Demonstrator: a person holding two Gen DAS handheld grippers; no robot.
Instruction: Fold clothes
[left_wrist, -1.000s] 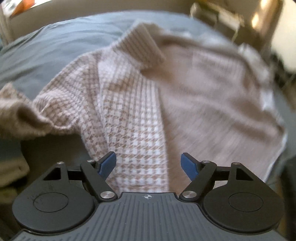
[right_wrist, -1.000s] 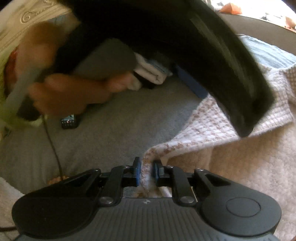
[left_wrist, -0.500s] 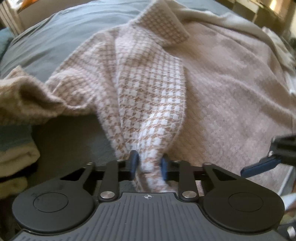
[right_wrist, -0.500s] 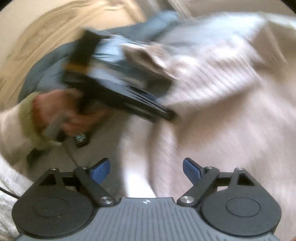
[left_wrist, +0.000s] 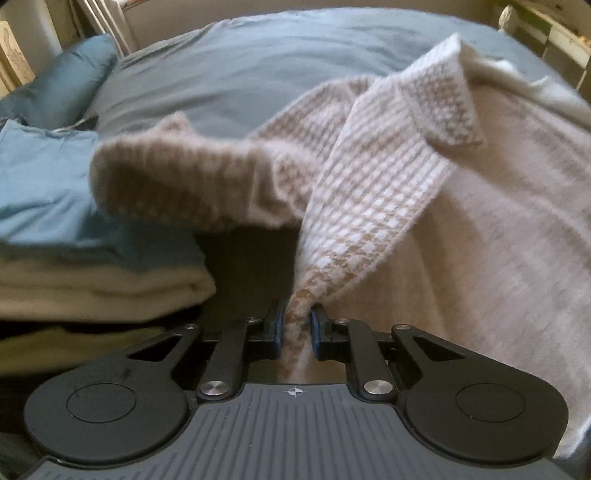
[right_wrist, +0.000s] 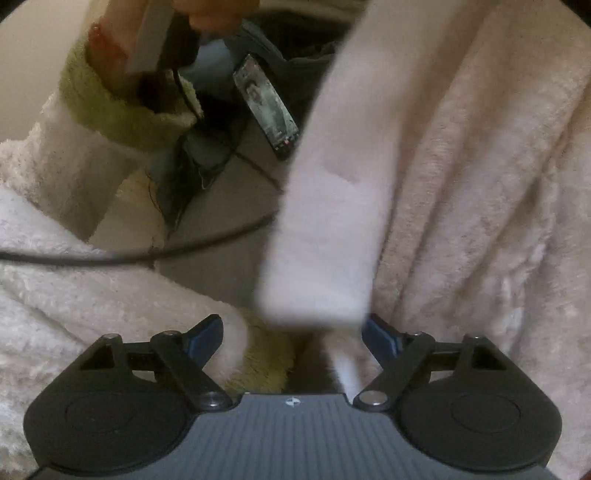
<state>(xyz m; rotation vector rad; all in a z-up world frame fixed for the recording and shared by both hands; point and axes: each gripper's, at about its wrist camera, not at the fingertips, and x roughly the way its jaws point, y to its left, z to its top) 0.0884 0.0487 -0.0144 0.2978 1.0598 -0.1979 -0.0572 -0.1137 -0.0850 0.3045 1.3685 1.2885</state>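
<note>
Left wrist view: the left tool (left_wrist: 295, 328) is clamped on a bunched edge of the houndstooth sweater (left_wrist: 369, 206), its jaws nearly together with the knit pinched between them; the sweater lies spread over the blue bed (left_wrist: 236, 70), a sleeve (left_wrist: 173, 177) blurred out to the left, the collar (left_wrist: 443, 107) turned up beyond; a stack of folded clothes (left_wrist: 92, 266) sits just beside it at the left.

Right wrist view: the right tool (right_wrist: 291, 336) stands wide open and grips nothing; a pale, blurred strip of the sweater (right_wrist: 325, 229) hangs just in front of the jaws, its lower end between them but not pressed; the person's fleecy sleeve (right_wrist: 74, 177) with a green cuff, a phone (right_wrist: 266, 107) and a cable (right_wrist: 147, 254) lie to the left.

The step in hand looks like taking hold of the hem to fold the body over; next the right tool likely needs to close on that loose edge, level with the left, so that both can lift and carry the fold together.
</note>
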